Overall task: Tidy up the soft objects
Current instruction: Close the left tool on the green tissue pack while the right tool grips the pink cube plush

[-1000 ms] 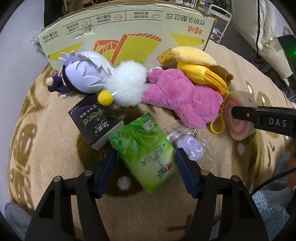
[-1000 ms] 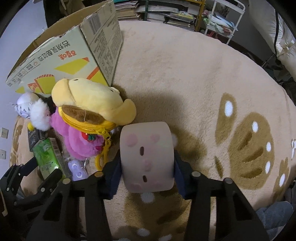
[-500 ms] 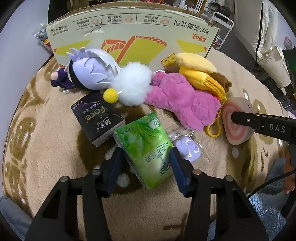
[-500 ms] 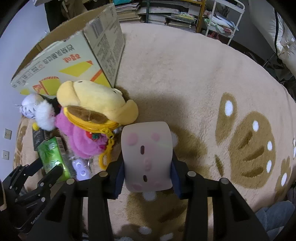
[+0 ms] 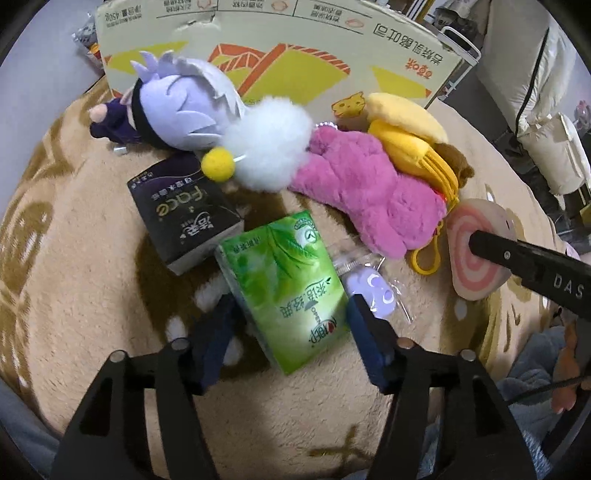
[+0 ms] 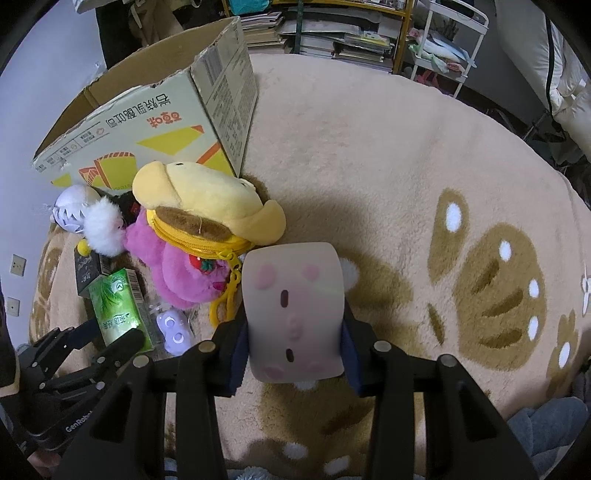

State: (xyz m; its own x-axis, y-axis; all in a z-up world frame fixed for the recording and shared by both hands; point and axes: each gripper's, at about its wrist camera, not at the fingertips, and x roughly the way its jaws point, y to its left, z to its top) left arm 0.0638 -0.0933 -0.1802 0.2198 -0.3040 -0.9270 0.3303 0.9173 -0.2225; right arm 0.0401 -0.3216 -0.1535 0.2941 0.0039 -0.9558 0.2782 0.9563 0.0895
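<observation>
A green tissue pack (image 5: 284, 280) lies on the beige paw-print blanket (image 5: 74, 295) between the fingers of my left gripper (image 5: 290, 306). Its jaws are opening and the pads stand just clear of the pack's sides. My right gripper (image 6: 293, 325) is shut on a pink roll-shaped plush (image 6: 293, 295) that rests on the blanket; the plush's swirl end (image 5: 469, 258) shows in the left wrist view. Behind the pack lie a black tissue pack (image 5: 181, 218), a lilac-haired doll (image 5: 177, 107), a white pompom (image 5: 269, 144), a pink plush (image 5: 365, 188) and a yellow plush pouch (image 5: 410, 129).
An open cardboard box (image 6: 155, 122) stands behind the toys. A small lilac toy in clear wrap (image 5: 373, 288) lies beside my left gripper's right finger. Shelves with books (image 6: 332, 33) and white bedding (image 5: 546, 140) lie beyond the blanket, whose right half (image 6: 406, 166) is bare.
The left jaws squeezed in on the green pack half a second ago and have spread apart again. The right jaws closed a little tighter on the pink roll plush.
</observation>
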